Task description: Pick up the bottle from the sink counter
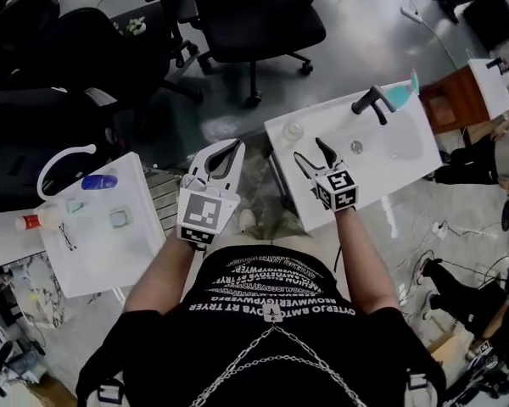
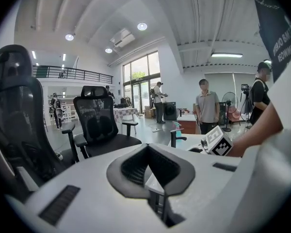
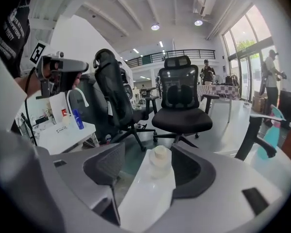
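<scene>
A small pale bottle (image 1: 293, 131) with a round cap stands near the left corner of the white sink counter (image 1: 390, 155). My right gripper (image 1: 312, 153) hovers over the counter just short of it, jaws open. In the right gripper view the bottle (image 3: 159, 161) stands upright straight ahead, in line with the gap of the right gripper (image 3: 150, 149), and neither pad touches it. My left gripper (image 1: 236, 145) hangs off the counter's left edge over the floor. It holds nothing, and in its own view the tips of the left gripper (image 2: 148, 147) meet.
A black faucet (image 1: 369, 102), a teal spray bottle (image 1: 400, 94) and a drain (image 1: 356, 147) are on the sink counter. A second white table (image 1: 110, 253) at left carries a blue bottle (image 1: 98, 181). Black office chairs (image 1: 254, 15) stand behind. People (image 2: 206, 106) stand far off.
</scene>
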The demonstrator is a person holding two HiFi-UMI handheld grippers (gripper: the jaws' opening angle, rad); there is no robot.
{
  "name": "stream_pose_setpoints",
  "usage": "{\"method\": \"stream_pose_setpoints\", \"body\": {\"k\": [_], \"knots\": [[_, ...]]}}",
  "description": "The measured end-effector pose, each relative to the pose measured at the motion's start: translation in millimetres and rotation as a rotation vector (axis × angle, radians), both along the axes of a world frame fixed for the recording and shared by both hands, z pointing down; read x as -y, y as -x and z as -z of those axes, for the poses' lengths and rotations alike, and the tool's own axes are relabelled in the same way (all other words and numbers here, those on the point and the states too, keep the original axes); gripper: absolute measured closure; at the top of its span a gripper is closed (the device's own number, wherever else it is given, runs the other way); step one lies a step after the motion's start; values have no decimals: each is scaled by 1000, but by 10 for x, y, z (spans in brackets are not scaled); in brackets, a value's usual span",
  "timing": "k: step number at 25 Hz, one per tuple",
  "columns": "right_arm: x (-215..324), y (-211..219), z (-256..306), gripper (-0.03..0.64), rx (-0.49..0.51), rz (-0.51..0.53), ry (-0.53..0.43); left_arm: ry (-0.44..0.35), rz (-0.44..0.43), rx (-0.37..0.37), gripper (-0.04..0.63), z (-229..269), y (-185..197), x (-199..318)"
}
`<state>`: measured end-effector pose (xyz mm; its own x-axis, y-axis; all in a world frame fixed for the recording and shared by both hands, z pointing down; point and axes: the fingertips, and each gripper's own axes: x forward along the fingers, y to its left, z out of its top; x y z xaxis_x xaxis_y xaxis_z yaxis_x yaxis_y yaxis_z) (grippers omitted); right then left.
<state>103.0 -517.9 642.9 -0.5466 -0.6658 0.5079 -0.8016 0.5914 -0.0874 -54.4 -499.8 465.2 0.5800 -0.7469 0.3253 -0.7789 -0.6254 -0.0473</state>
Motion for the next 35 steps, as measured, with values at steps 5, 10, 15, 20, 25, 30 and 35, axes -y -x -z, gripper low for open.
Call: {"method": "stream_pose_setpoints", "body": {"k": [5, 10, 15, 20, 25, 30, 35], "knots": [[246, 40, -477, 307, -36, 85, 66, 3, 35, 12, 591, 10, -59, 94], [432, 32, -935, 285, -85, 156, 131, 23, 77, 29, 591, -60, -68, 169], [581, 64, -1205, 275, -78, 178, 163, 47, 119, 53, 591, -147, -26, 198], [748, 162, -1368, 261, -61, 218, 160, 73, 154, 74, 589, -271, 4, 208], [802, 283, -1551, 261, -101, 255, 172, 95, 172, 98, 591, -365, 46, 169], [825, 320, -1573, 274, -126, 261, 120, 116, 191, 109, 591, -441, 104, 136], [792, 269, -1491, 279, -111, 242, 128, 130, 187, 109, 591, -487, 108, 94]]}}
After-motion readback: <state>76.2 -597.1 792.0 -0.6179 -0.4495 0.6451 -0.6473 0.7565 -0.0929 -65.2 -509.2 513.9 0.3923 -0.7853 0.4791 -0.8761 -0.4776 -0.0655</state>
